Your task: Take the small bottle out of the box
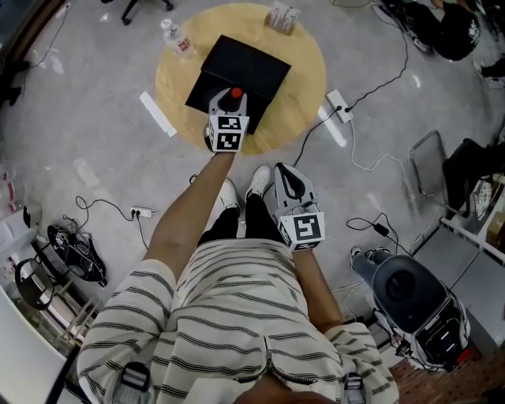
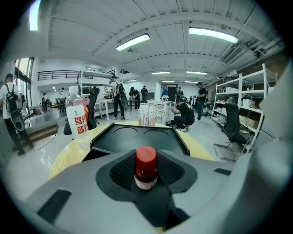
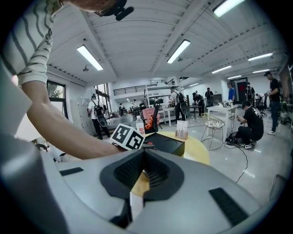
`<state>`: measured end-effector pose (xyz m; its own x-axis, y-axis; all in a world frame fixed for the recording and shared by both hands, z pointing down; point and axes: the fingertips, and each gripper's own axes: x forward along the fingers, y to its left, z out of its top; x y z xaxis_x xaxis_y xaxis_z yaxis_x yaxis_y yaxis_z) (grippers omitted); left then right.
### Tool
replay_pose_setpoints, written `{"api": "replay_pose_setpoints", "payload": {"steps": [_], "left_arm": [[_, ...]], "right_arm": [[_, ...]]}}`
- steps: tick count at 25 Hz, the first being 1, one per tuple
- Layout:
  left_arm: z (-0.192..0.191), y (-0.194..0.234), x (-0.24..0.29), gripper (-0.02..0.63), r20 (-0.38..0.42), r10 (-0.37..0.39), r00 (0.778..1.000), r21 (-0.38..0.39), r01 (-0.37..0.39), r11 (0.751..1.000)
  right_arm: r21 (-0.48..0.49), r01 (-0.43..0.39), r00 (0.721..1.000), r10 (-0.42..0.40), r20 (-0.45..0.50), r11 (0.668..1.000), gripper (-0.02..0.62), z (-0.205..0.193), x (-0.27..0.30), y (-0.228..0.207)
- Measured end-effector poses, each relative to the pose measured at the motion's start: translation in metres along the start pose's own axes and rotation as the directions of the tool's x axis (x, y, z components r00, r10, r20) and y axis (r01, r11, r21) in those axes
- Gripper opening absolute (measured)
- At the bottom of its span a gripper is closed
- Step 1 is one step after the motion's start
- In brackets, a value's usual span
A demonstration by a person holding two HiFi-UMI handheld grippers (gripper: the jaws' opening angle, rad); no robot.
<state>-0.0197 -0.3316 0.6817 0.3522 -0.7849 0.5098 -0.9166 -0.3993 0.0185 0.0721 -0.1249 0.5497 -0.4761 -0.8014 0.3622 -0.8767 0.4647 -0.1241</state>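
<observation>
Red-capped small bottle (image 2: pixel 146 168) stands clamped in the left gripper (image 1: pixel 234 98) at the black box's (image 1: pixel 252 67) near edge, base hidden. Right gripper (image 3: pixel 144 153) is closed, empty.

A round pale-wood tabletop (image 1: pixel 304 83) stands on a grey floor (image 1: pixel 95 177). On it a black box (image 1: pixel 248 67) sits near the middle. A clear water bottle (image 1: pixel 177 38) (red-lettered label) stands by the left rim, and a small pack (image 1: pixel 282 16) at the far edge.
</observation>
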Motion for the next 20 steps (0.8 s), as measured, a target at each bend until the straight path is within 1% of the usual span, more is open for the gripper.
{"api": "replay_pose_setpoints", "payload": {"steps": [7, 11, 20], "left_arm": [[0.018, -0.006, -0.02, 0.146, 0.028, -0.012, 1.0, -0.013, 0.013, 1.0], [0.027, -0.007, -0.032, 0.146, 0.041, -0.013, 0.999, -0.017, 0.013, 1.0], [0.032, -0.007, -0.054, 0.146, 0.073, -0.01, 0.997, -0.025, 0.011, 1.0]], "right_arm": [[-0.003, -0.011, 1.0, 0.011, 0.013, 1.0, 0.015, 0.007, -0.001, 0.001], [0.007, -0.032, 0.999, 0.032, 0.011, 0.999, 0.015, 0.008, 0.0, 0.005], [-0.018, -0.002, 1.0, 0.002, 0.022, 1.0, 0.015, 0.016, -0.006, 0.001]]}}
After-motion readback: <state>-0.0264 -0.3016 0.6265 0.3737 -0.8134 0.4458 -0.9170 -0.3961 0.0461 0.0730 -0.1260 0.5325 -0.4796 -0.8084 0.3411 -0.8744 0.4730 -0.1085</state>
